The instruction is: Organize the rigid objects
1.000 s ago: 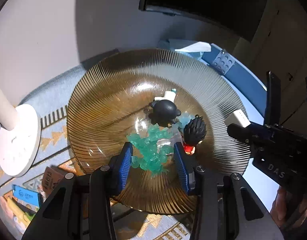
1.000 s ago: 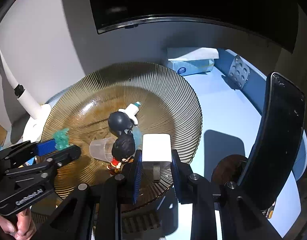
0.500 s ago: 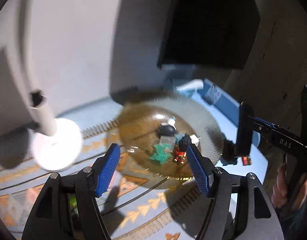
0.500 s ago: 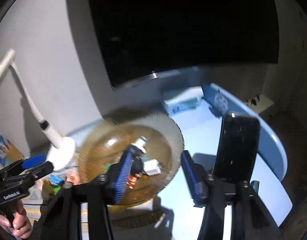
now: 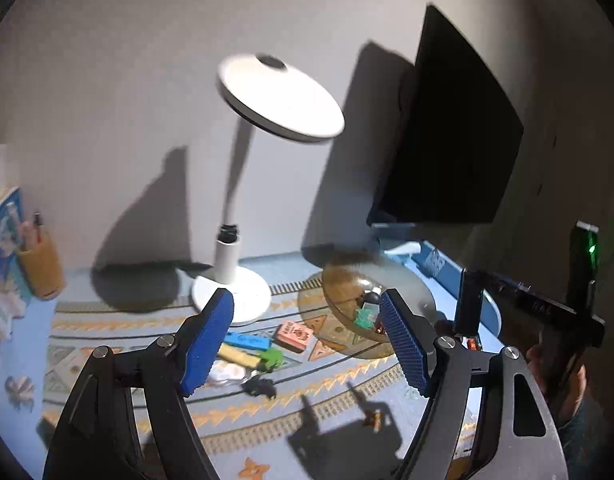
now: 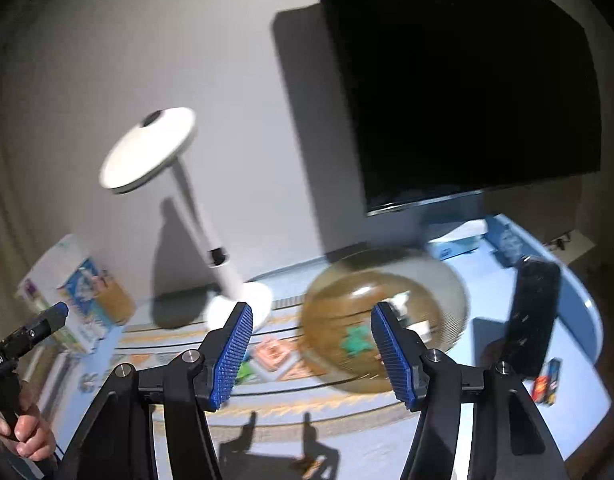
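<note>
An amber ribbed glass plate (image 5: 339,292) (image 6: 335,304) sits on the table and holds a teal toy (image 5: 363,317) (image 6: 357,340), a dark figure and a white piece. My left gripper (image 5: 307,340) is open and empty, raised well back from the plate. My right gripper (image 6: 311,354) is open and empty too, high above the table in front of the plate. Loose items lie on the patterned mat (image 5: 147,328): an orange card box (image 5: 294,334), a blue stick (image 5: 247,340), a yellow stick (image 5: 239,356) and a green piece (image 5: 272,357).
A white desk lamp (image 5: 243,292) (image 6: 243,300) stands left of the plate. A black monitor (image 5: 455,140) (image 6: 459,80) hangs behind. A brown pen cup (image 5: 41,264) and boxes are far left. A black phone stand (image 6: 531,320) and small coloured boxes (image 6: 547,380) are at right.
Both grippers let go of their objects into the plate, opened wide, and pulled up and back. The teal toy and the white adapter now lie in the plate.
</note>
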The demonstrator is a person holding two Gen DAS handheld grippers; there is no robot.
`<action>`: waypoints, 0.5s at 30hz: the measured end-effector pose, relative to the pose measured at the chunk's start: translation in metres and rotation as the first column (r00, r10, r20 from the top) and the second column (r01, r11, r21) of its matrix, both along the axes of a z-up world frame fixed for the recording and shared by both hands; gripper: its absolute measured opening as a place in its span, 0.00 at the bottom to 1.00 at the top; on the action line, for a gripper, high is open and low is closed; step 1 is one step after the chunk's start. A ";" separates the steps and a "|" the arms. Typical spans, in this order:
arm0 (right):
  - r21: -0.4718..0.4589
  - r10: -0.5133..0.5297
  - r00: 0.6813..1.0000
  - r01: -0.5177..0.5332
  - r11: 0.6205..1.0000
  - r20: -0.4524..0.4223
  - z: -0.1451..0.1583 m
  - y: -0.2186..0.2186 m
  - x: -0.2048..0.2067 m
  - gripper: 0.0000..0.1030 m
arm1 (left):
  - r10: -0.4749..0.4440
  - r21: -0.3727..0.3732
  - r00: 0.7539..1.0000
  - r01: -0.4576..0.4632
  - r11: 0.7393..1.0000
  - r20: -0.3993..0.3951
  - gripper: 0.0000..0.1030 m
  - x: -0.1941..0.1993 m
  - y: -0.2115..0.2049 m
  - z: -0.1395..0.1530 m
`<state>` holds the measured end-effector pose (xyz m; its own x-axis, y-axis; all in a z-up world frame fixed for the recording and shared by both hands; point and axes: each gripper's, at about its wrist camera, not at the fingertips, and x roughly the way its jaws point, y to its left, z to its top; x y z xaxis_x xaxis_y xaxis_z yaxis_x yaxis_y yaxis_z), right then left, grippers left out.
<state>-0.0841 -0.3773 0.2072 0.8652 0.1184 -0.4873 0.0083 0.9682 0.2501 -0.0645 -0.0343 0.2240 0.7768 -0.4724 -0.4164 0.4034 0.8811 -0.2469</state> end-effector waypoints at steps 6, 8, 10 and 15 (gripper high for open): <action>0.077 0.064 0.998 -0.063 0.995 -0.017 -0.014 0.030 -0.025 0.59 | 0.078 -0.013 0.997 -0.077 0.997 0.013 0.76 -0.051 0.039 -0.001; 0.108 0.085 0.996 -0.083 0.991 -0.020 -0.023 0.036 -0.034 0.59 | 0.104 -0.023 0.994 -0.103 0.994 0.016 0.76 -0.069 0.050 -0.007; 0.123 0.101 0.994 -0.097 0.988 -0.028 -0.033 0.043 -0.043 0.59 | 0.124 -0.038 0.992 -0.123 0.992 0.013 0.76 -0.081 0.059 -0.012; 0.159 0.157 0.986 -0.146 0.976 -0.059 -0.050 0.060 -0.054 0.59 | 0.173 -0.052 0.985 -0.174 0.983 -0.011 0.76 -0.103 0.077 -0.022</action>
